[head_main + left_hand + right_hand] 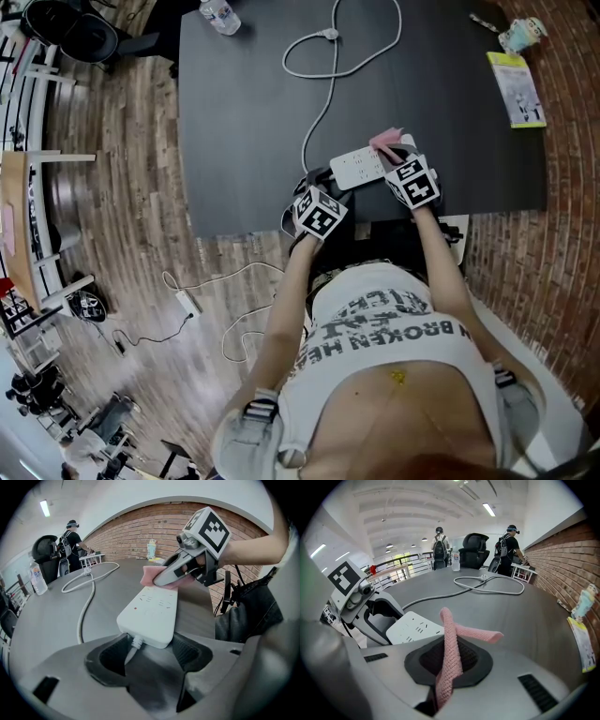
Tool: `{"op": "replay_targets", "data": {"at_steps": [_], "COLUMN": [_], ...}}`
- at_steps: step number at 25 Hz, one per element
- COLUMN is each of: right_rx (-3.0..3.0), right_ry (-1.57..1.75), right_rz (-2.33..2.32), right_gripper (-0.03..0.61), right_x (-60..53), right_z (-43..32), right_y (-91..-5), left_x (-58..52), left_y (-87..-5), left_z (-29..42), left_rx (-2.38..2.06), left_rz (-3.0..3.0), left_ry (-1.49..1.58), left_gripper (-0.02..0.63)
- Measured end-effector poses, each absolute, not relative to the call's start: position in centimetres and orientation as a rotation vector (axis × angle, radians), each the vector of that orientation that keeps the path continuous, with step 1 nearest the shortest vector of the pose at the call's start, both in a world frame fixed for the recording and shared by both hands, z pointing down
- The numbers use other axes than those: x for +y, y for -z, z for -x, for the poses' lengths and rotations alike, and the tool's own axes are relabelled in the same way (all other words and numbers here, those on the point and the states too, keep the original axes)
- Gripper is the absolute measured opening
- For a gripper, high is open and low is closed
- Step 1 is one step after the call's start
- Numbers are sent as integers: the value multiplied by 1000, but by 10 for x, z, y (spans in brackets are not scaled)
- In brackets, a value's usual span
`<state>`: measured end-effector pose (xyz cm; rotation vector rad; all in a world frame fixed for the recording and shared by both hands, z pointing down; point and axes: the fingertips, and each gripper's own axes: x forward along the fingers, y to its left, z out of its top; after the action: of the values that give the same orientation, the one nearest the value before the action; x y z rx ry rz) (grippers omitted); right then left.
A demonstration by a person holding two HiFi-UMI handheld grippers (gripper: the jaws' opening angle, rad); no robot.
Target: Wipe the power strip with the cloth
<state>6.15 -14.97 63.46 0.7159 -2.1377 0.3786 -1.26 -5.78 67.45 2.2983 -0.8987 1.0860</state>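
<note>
Where the claw grips: the right gripper (449,657) has its jaws closed on a narrow fold of the pink cloth (451,630). A loose flap sticks out past the tips.
Left side: the left gripper (149,645) has its jaws spread to the width of the power strip (358,167). They sit on either side of its cord end and appear clamped on it.
Task's thing: the power strip lies centre-right in the head view, with the cloth at its far end.
Risk, cloth: the pinch is small. A hard drag over the sockets could pull the cloth loose or bunch it, and bare jaw tips would then scrape the plastic.
Risk, strip: it is held at one end only, so a sideways push at the far end could pivot it out of the left jaws.
Risk, cord: the cord (328,94) loops toward the top of the frame, and shifting the strip would tug it.
Edges: the strip sits near the lower edge of the table (244,112), just in front of the person. A pull toward the body could take it off.
Open room: bare tabletop lies above and to the left. The bottle (220,17) at the top and the booklet (516,89) at upper right are well apart.
</note>
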Motion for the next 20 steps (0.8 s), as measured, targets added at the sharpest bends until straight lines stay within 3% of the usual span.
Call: {"op": "replay_targets", "data": {"at_steps": [20], "right_rx": [-2102], "right_ry": [-414], "right_rz": [-809], "right_gripper": [16], "right_x": [-167], "right_z": [-101], "right_y": [-633], "left_x": [-58], "left_y": [-673], "left_z": [12], "left_rx": [-897], "left_rz": [-2295], "left_ry": [-1088], "left_gripper": [281]}}
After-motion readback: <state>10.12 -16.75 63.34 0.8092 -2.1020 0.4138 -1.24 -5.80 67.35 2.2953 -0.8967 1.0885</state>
